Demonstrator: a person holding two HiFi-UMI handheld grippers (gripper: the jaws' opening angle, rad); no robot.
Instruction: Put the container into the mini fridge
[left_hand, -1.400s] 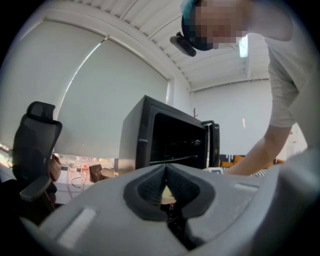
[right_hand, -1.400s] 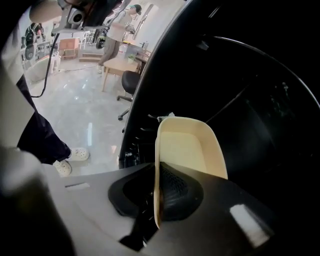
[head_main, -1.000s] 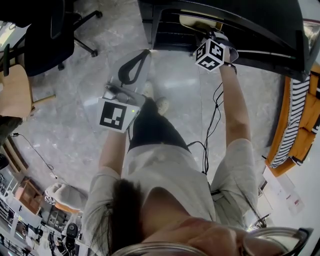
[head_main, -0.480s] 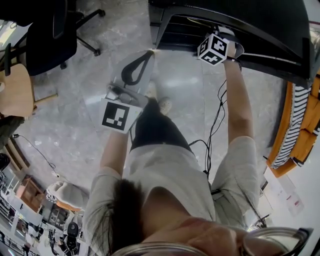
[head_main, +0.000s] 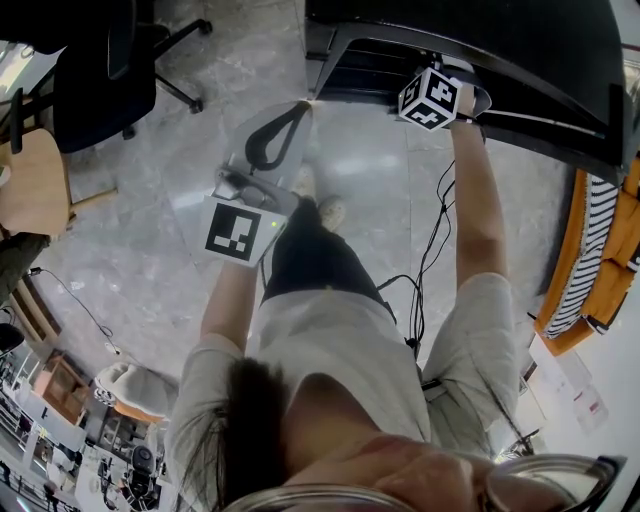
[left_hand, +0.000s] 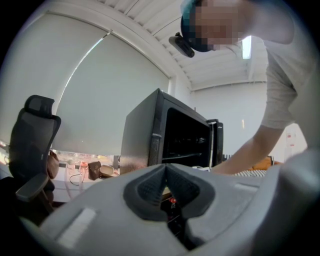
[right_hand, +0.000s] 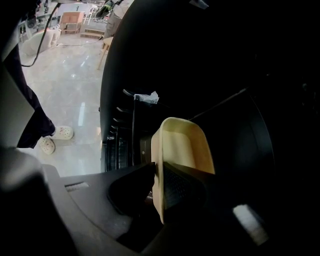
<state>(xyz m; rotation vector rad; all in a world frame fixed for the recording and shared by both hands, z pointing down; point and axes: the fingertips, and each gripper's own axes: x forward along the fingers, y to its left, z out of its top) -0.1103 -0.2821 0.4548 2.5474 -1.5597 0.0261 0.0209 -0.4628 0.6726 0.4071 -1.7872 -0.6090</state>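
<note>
In the right gripper view a cream plastic container (right_hand: 182, 147) is pinched by its rim, my right gripper (right_hand: 159, 186) shut on it. It is held inside the dark opening of the black mini fridge (right_hand: 215, 75). The head view shows only that gripper's marker cube (head_main: 435, 97) at the fridge (head_main: 480, 40) edge, with the container hidden. My left gripper (head_main: 298, 110) hangs over the floor left of the fridge, shut on nothing. In the left gripper view its jaws (left_hand: 166, 172) meet in front of the fridge (left_hand: 165, 132), whose door (left_hand: 218, 142) is open.
A black office chair (head_main: 100, 70) stands at the upper left, with a wooden seat (head_main: 25, 180) beside it. An orange and striped piece of furniture (head_main: 600, 240) is at the right. A cable (head_main: 430, 250) hangs along the person's right arm. The person's shoes (head_main: 325, 210) are on the grey floor.
The right gripper has pushed deeper into the fridge with the container, which showed in the head view a second ago and is now hidden. The left gripper has hardly moved.
</note>
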